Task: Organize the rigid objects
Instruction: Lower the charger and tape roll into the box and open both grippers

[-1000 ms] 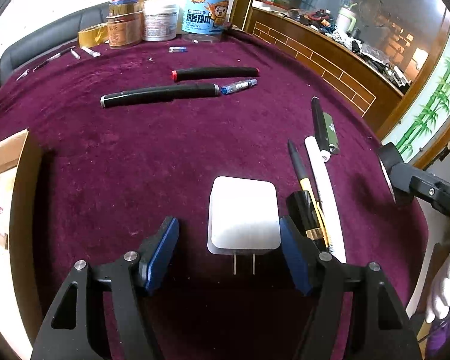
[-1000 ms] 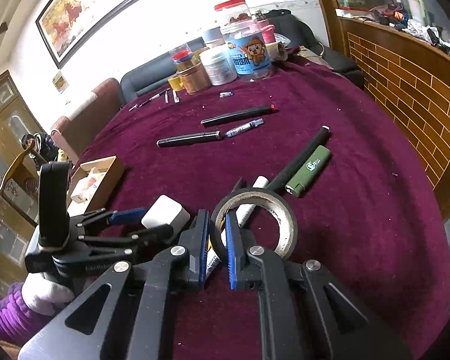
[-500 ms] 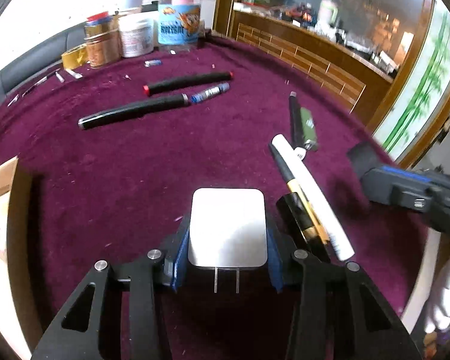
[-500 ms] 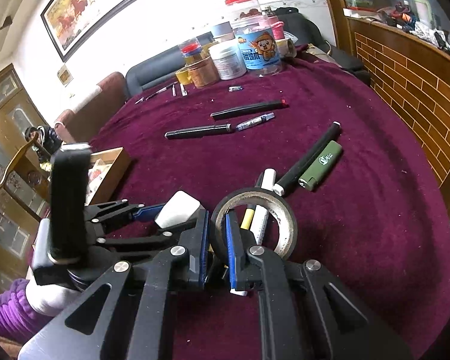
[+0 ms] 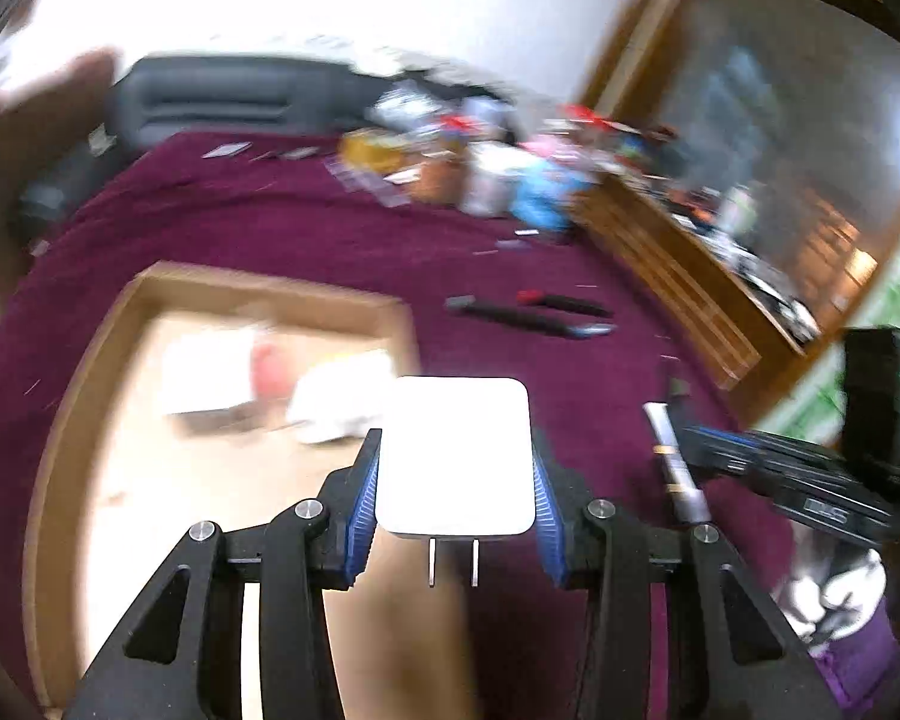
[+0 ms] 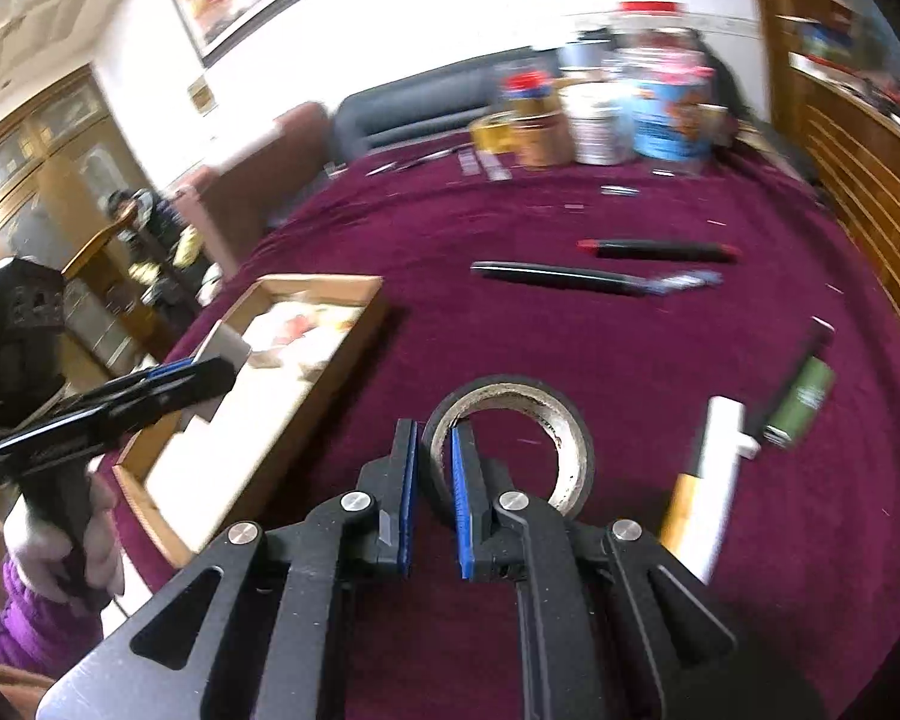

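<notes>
Left gripper (image 5: 456, 501) clamped on the white charger (image 5: 457, 455), blue pads pressed against both its sides, two metal prongs pointing back toward the camera. Held up off the maroon cloth (image 5: 306, 240), right at the near right corner of the wooden box (image 5: 270, 294). Inside the box, blurred pale and reddish things, too smeared to name.

Over on the other side: right gripper (image 6: 433, 498) pinched shut on the wall of the tape roll (image 6: 561, 420), one pad inside the ring, one outside, roll standing open toward the camera just above the cloth. To its right, a white marker (image 6: 720, 450) on the cloth, a green lighter (image 6: 801, 399) just beside it. Farther back, two black pens (image 6: 570, 273) lying nearly parallel. At the far edge, a cluster of jars (image 6: 606, 114), blurred.
</notes>
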Action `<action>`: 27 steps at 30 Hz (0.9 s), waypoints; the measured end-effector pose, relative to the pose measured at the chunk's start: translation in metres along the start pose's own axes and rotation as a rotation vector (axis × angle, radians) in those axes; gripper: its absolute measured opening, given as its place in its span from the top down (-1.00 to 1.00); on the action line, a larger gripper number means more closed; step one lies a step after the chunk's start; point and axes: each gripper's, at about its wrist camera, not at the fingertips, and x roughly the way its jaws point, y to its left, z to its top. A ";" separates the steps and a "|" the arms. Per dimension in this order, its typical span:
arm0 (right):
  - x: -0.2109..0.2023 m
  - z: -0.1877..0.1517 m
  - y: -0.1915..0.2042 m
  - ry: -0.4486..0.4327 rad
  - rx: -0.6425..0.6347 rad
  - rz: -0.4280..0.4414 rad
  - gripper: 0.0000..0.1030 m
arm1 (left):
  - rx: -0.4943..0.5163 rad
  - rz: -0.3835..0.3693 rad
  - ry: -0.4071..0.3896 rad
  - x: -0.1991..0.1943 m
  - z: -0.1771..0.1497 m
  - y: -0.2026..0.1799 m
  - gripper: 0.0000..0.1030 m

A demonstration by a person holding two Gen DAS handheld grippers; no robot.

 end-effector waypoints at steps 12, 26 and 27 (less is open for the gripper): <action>0.105 0.013 0.117 0.164 -0.201 0.141 0.83 | -0.179 0.094 0.196 0.050 -0.001 0.091 0.25; 0.177 0.017 0.123 0.284 -0.206 0.053 0.82 | -0.318 -0.006 0.137 0.028 0.002 0.117 -0.12; 0.178 0.018 0.122 0.277 -0.205 0.043 0.82 | -0.325 -0.008 0.119 0.023 0.000 0.118 -0.16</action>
